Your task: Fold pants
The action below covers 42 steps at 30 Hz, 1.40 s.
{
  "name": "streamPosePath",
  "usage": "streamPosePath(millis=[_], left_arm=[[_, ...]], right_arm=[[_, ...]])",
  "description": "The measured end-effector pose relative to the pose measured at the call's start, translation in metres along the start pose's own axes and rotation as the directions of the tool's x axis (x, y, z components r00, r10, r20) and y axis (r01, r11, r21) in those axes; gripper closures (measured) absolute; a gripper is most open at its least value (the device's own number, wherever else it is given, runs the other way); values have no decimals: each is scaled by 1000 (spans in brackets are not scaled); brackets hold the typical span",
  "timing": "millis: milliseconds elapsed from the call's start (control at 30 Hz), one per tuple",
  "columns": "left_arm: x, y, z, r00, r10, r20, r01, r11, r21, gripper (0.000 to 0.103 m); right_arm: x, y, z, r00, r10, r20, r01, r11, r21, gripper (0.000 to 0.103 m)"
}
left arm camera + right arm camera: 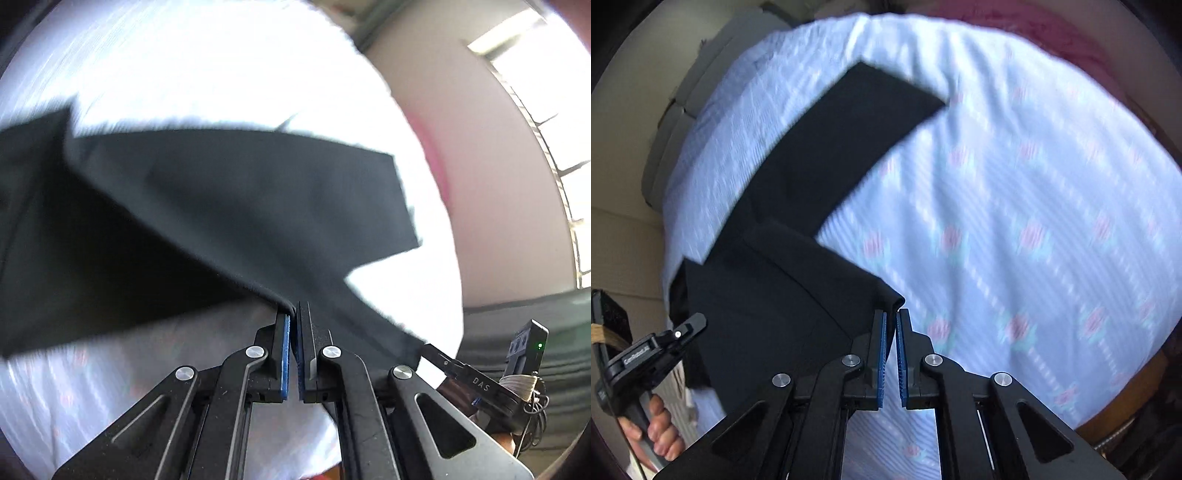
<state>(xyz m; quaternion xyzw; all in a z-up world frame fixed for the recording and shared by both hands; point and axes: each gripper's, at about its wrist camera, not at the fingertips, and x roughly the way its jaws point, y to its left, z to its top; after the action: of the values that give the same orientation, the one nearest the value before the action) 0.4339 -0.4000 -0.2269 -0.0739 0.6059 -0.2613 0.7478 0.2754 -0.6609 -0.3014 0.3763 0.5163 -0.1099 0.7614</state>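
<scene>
Black pants (221,206) lie partly lifted over a bed with a pale blue flowered sheet (1015,206). My left gripper (295,310) is shut on a fold of the pants' edge, and the cloth hangs away from it to the left and right. My right gripper (891,314) is shut on another corner of the pants (798,280), with one leg (849,136) stretching flat across the sheet toward the far side. The right gripper (480,384) shows at the lower right of the left wrist view, and the left gripper (653,354) with the hand at the lower left of the right wrist view.
A pink-red blanket (1052,33) lies at the far end of the bed. A grey cushion (683,110) borders the bed's left side. A beige wall and a bright window (554,110) stand beyond the bed. A wooden bed edge (1126,406) shows at the lower right.
</scene>
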Motion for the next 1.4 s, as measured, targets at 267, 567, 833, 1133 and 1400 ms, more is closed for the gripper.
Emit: streamPosePath(millis=[267, 567, 833, 1133, 1400], left_arm=[[57, -63, 133, 1000, 20, 16, -22, 987, 159, 98], [166, -79, 192, 976, 202, -85, -172, 948, 269, 97], [171, -84, 207, 982, 170, -78, -149, 964, 223, 61], [44, -101, 148, 991, 70, 112, -96, 966, 241, 42], [-87, -4, 43, 949, 215, 232, -237, 969, 74, 39]], right_arm=[[-33, -8, 129, 982, -39, 184, 32, 999, 44, 97], [-5, 9, 161, 986, -83, 142, 97, 991, -91, 56], [22, 15, 157, 993, -80, 87, 88, 991, -99, 56], [-20, 68, 127, 989, -59, 134, 93, 960, -262, 46], [-57, 147, 65, 993, 79, 86, -29, 883, -469, 44]])
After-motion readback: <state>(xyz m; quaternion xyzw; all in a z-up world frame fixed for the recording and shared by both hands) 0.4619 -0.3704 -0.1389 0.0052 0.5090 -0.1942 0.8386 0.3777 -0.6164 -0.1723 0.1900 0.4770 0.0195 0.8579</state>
